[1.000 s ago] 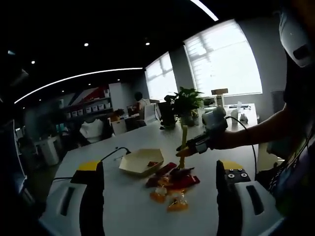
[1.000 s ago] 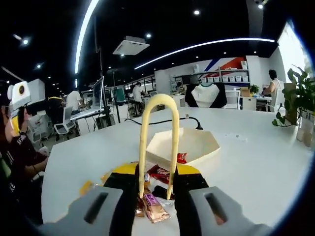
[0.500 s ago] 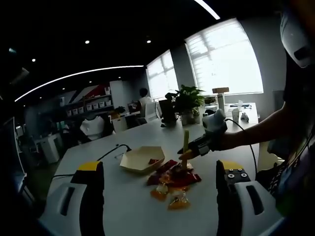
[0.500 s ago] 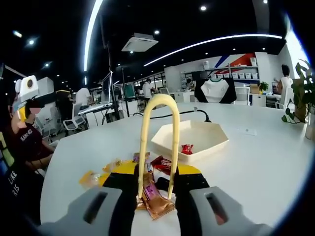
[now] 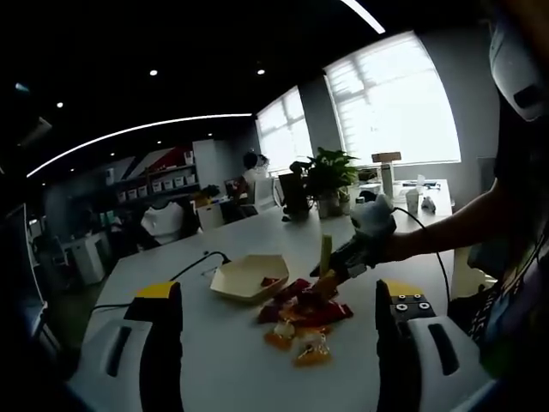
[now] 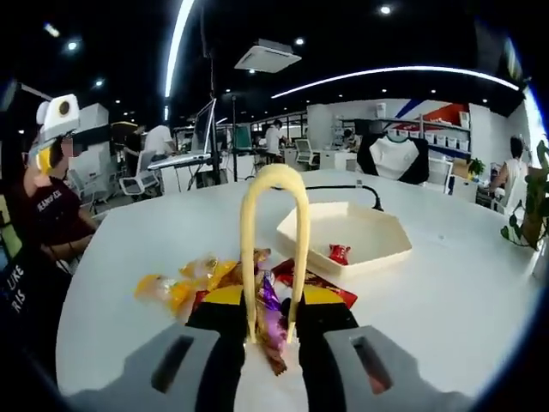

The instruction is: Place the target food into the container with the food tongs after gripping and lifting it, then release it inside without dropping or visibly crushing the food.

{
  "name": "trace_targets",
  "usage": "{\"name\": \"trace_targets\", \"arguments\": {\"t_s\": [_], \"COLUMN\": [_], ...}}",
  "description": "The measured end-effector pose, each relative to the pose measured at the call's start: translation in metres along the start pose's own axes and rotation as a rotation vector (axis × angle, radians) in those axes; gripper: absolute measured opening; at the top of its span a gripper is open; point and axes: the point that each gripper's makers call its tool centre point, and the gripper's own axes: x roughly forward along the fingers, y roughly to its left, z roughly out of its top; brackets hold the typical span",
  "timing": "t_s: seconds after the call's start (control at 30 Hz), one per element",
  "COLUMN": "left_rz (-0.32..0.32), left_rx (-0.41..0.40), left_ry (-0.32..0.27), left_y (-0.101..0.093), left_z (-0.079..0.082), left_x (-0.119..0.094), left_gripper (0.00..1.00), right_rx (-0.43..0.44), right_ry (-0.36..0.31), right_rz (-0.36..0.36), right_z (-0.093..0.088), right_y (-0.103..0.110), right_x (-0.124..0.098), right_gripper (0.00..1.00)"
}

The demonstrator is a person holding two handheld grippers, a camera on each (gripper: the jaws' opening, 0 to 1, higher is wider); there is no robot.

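In the left gripper view, the left gripper (image 5: 279, 343) rises from the bottom with its jaws spread wide and nothing between them. Between and above them, at mid-frame, a cream hexagonal container (image 5: 243, 279) sits on the white table (image 5: 214, 360) with a red sweet (image 5: 267, 281) inside. Just right of it lies a scatter of wrapped sweets (image 5: 302, 319), red and orange. Further right, the other gripper reaches in over the pile, holding yellow tongs (image 5: 326, 257).

In the right gripper view, a seated person (image 6: 47, 215) is at the far left. Orange sweets (image 6: 176, 287) lie left of centre. At centre-bottom the right gripper (image 6: 273, 322) has its jaws closed on the tongs (image 6: 274, 240), whose tips pinch a purple-wrapped sweet (image 6: 271, 322); whether it is off the table I cannot tell. Up and to the right sits the container (image 6: 347, 240), well apart from that sweet.
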Motion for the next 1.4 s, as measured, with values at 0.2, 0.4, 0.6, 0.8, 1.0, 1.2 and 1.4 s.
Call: {"name": "trace_targets", "arguments": {"t_s": [0.2, 0.4, 0.6, 0.8, 1.0, 1.2, 1.4], "left_rz": [0.002, 0.003, 0.003, 0.003, -0.006, -0.002, -0.003], "left_rx": [0.0, 0.004, 0.013, 0.016, 0.026, 0.02, 0.02], "left_ry": [-0.003, 0.001, -0.008, -0.023, -0.022, -0.022, -0.02], "left_y": [0.0, 0.001, 0.002, 0.001, -0.001, 0.0, 0.0], "left_z": [0.001, 0.0, 0.004, 0.009, 0.01, 0.009, 0.008], "left_x": [0.001, 0.0, 0.0, 0.002, 0.001, 0.0, -0.001], "left_gripper": [0.99, 0.99, 0.98, 1.0, 1.0, 0.99, 0.99], "right_rx": [0.033, 0.104, 0.099, 0.07, 0.093, 0.086, 0.089], "right_ry": [0.005, -0.058, -0.06, -0.056, -0.072, -0.084, -0.101], "right_rz": [-0.011, -0.026, -0.042, -0.067, -0.071, -0.083, -0.09], "right_z": [-0.001, 0.013, 0.021, 0.028, 0.031, 0.04, 0.052], "right_y": [-0.002, -0.006, -0.008, -0.011, -0.015, -0.02, -0.025], "right_x": [0.003, -0.004, -0.011, -0.016, -0.019, -0.019, -0.015], "right_gripper": [0.12, 0.13, 0.13, 0.14, 0.14, 0.14, 0.14]}}
